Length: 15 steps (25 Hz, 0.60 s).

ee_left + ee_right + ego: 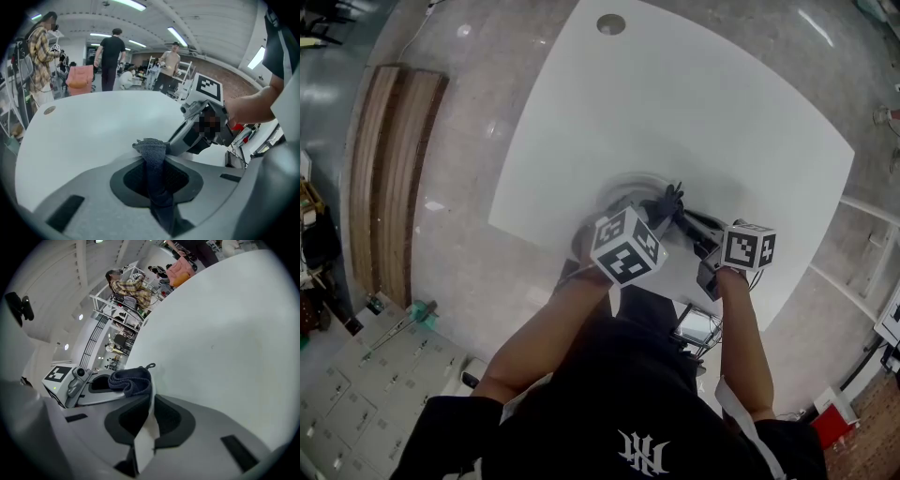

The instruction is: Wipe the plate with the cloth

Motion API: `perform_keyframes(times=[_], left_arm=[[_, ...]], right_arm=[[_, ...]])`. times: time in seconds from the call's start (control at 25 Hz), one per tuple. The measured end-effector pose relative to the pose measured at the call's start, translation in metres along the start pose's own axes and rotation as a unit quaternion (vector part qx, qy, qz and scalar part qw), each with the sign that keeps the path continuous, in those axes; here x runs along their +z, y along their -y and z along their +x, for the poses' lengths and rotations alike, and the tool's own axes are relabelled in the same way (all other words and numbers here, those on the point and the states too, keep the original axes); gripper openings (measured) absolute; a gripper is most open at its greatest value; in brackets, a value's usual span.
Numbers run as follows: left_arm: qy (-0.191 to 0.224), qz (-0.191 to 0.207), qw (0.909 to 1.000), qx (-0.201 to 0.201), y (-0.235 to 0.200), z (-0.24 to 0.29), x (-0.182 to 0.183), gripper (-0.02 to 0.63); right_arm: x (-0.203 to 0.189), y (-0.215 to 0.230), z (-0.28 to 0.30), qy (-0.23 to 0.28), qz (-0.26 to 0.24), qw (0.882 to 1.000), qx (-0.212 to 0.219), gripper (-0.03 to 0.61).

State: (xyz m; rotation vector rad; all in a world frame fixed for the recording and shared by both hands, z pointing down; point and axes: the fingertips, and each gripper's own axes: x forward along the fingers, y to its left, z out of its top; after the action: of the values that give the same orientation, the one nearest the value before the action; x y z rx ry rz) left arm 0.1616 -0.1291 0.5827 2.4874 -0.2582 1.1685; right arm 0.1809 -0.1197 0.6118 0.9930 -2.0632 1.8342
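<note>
Cloth clamped on my left, plate rim pinched on my right.
My left gripper [154, 161] is clamping the dark cloth [153, 146], which is running up between the jaws and bunching just beyond their tips. My right gripper [150, 405] is gripping the white plate [146, 437]. Its thin rim is sitting edge-on between the jaws, which are pressing nearly together on it. The cloth is lying folded against the plate just past my right tips, with the left gripper right behind it, above the white table [225, 333].
</note>
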Motion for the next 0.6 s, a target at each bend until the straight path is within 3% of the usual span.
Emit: perform_keyframes(times=[0.2, 0.6], left_arm=[[-0.017, 0.022, 0.9993, 0.024, -0.013, 0.003, -0.009, 0.051], [-0.027, 0.006, 0.9978, 0.061, -0.037, -0.023, -0.031, 0.051]], right_arm=[[0.000, -0.001, 0.001, -0.001, 0.001, 1.000, 0.003, 0.031], [0.000, -0.003, 0.000, 0.000, 0.003, 1.000, 0.004, 0.031]])
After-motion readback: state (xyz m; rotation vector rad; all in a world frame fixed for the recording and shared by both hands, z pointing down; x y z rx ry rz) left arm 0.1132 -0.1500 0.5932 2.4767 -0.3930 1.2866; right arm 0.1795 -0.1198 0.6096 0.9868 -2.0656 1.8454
